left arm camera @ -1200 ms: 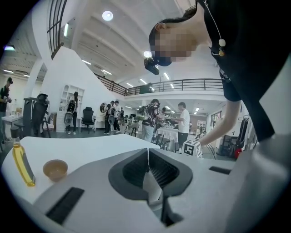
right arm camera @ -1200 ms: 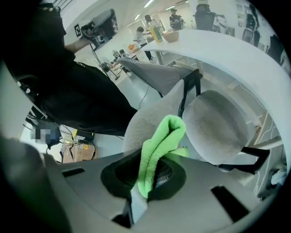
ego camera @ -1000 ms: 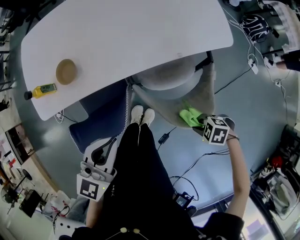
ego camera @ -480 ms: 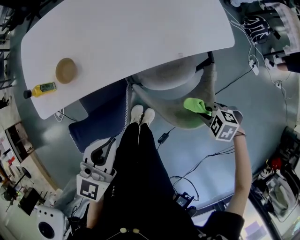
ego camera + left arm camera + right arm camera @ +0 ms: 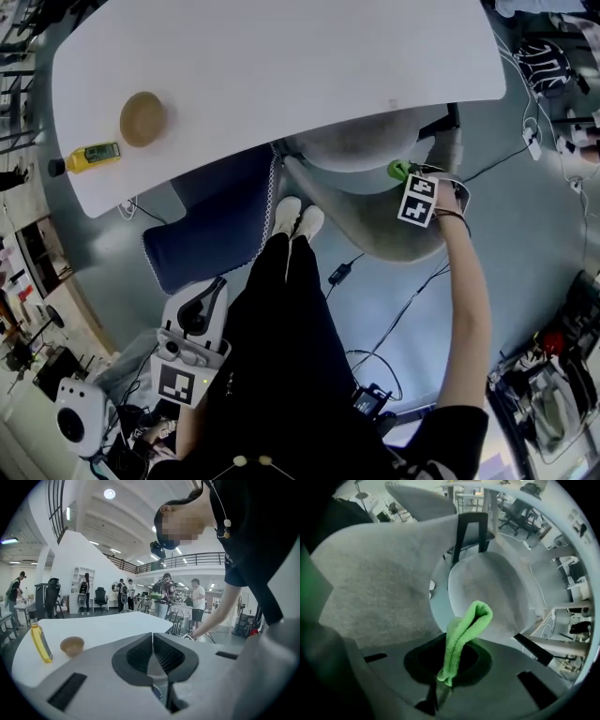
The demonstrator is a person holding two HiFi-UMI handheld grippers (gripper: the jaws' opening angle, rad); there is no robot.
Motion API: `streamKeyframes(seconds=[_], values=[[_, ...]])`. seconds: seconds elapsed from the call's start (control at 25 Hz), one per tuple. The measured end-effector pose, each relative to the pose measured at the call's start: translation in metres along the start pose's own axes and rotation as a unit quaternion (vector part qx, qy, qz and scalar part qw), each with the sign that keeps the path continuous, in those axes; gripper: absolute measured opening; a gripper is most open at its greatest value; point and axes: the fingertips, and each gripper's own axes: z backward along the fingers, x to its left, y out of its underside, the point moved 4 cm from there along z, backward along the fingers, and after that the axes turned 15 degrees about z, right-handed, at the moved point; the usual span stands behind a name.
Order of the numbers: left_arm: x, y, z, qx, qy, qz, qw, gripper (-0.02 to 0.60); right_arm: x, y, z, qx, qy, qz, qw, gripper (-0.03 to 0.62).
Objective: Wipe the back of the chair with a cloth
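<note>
right gripper [image 5: 443, 679] clamps a fuzzy green cloth [image 5: 465, 627], folded into a loop, near the grey chair back [image 5: 379, 583].

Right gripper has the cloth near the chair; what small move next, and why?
Probably ease the right gripper toward the chair back until the green cloth presses on it. The jaws are shut on the cloth, but its folded end appears to stand free of the fabric.

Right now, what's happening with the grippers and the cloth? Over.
Left gripper shut, empty. Right gripper shut on green cloth. Cloth beside chair back, contact unclear. Table overhangs the seat.
</note>
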Motion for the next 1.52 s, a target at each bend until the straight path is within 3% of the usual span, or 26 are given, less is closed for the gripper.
streamKeyframes(seconds=[0.32, 0.56, 0.8, 1.04, 1.52], values=[[-0.002, 0.009, -0.002, 0.007, -0.005, 0.008, 0.9999, 0.009, 0.033, 0.002, -0.048, 0.072, -0.084, 0.108, 0.988, 0.020], [-0.006, 0.008, -0.006, 0.007, 0.001, 0.008, 0.9999, 0.009, 0.036, 0.002, -0.035, 0.046, -0.119, 0.081, 0.989, 0.020], [-0.010, 0.007, -0.009, 0.002, 0.010, 0.010, 0.9999, 0.009, 0.046, 0.007, -0.010, 0.022, -0.118, 0.069, 0.990, 0.020], [-0.013, 0.003, -0.011, -0.005, 0.016, 0.009, 0.9998, 0.009, 0.060, 0.014, 0.031, -0.038, -0.112, 0.030, 0.993, 0.020], [-0.022, 0.005, -0.022, -0.005, 0.034, 0.016, 0.9993, 0.009, 0.092, 0.022, 0.103, -0.042, -0.111, 0.096, 0.988, 0.020]])
